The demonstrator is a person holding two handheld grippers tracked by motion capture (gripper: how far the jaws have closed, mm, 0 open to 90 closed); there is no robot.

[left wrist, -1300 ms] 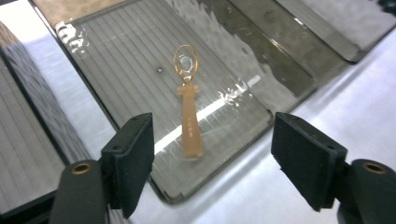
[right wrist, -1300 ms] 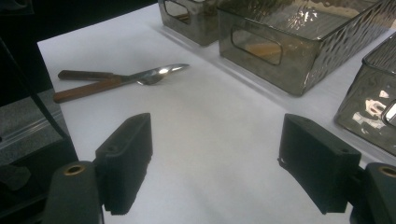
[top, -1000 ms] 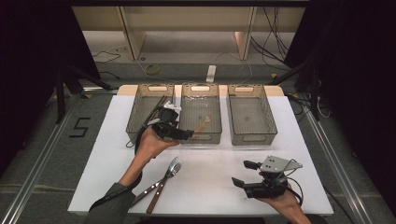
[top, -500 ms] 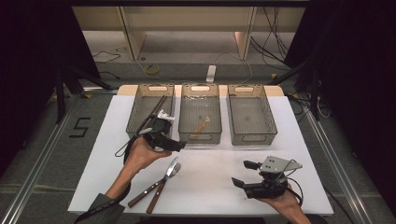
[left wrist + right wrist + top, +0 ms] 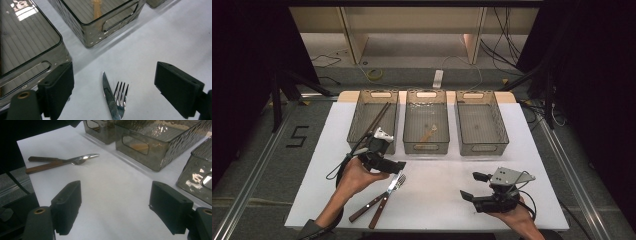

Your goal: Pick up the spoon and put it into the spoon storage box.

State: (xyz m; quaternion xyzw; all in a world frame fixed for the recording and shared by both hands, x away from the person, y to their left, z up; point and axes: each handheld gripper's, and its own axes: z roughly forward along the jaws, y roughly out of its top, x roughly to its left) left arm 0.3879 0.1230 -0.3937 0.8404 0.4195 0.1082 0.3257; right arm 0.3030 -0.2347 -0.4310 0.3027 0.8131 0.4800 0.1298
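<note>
A hand holds my left gripper (image 5: 392,161) just in front of the left bin (image 5: 357,117), low over the white table. Its jaws have just been opening and now stand open with nothing between them. Below it lie a fork (image 5: 121,96) and a knife (image 5: 108,93), side by side with wooden handles (image 5: 369,210). My right gripper (image 5: 473,186) rests near the front right of the table, open and empty, pointing left. In the right gripper view, past that gripper (image 5: 116,195), the fork and knife (image 5: 75,160) lie farther off.
Three clear bins stand in a row at the back. The left bin holds dark chopsticks (image 5: 377,116), the middle bin (image 5: 408,125) a small wooden utensil (image 5: 427,134), and the right bin (image 5: 500,120) looks empty. Bare white table (image 5: 437,175) lies between the two grippers.
My left gripper has drawn back from the bins toward the person and to the left, and now sits above the fork and knife. The right gripper has stayed where it was.
</note>
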